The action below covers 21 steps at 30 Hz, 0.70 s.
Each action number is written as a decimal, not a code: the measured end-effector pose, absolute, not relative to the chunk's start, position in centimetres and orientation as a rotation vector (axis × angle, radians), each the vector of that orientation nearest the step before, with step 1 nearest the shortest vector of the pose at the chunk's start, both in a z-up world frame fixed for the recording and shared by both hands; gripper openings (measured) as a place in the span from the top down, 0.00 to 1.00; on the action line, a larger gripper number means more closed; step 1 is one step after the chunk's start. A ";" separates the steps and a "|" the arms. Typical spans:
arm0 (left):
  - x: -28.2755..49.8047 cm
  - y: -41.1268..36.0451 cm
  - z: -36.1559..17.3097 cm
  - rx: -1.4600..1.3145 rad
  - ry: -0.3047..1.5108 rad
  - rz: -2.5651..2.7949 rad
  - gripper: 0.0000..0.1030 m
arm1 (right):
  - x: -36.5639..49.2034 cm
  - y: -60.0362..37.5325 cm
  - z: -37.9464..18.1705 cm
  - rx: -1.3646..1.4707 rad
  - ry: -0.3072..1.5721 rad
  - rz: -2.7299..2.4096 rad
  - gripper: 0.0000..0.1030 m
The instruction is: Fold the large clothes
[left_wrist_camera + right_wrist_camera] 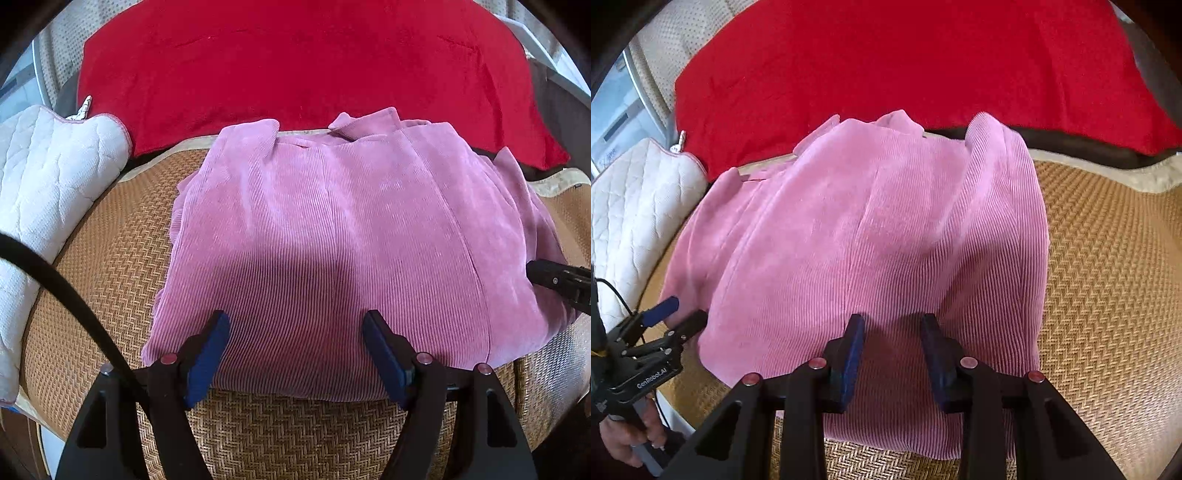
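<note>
A pink corduroy garment [332, 240] lies folded into a thick rectangle on a woven mat [103, 266]; it also shows in the right wrist view [871, 251]. My left gripper [295, 325] is open, its blue pads just above the garment's near edge, holding nothing. My right gripper [894, 325] is open, narrower, over the garment's near edge, holding nothing. The right gripper shows at the right edge of the left wrist view [561, 280]. The left gripper shows at the lower left of the right wrist view [672, 314], open at the garment's left edge.
A red blanket [295, 62] lies behind the garment. A white quilted cushion [48, 177] lies at the left. The woven mat [1108, 277] stretches to the right. A black cable [66, 295] crosses the left wrist view's lower left.
</note>
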<state>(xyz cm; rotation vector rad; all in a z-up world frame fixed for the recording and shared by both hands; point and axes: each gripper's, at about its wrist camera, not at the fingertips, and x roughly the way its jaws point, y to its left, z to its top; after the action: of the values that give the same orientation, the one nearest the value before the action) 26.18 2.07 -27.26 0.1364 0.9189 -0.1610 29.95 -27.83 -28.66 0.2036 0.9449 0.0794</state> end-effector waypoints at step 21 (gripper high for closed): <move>29.7 8.8 -28.2 -0.070 0.978 -0.011 0.14 | 28.5 -25.8 -27.1 0.198 0.859 0.216 0.63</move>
<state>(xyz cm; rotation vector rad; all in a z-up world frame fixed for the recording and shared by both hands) 29.72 8.76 -28.23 -0.0702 0.9777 -0.0113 28.46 -25.77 -27.15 0.1985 0.8587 0.2156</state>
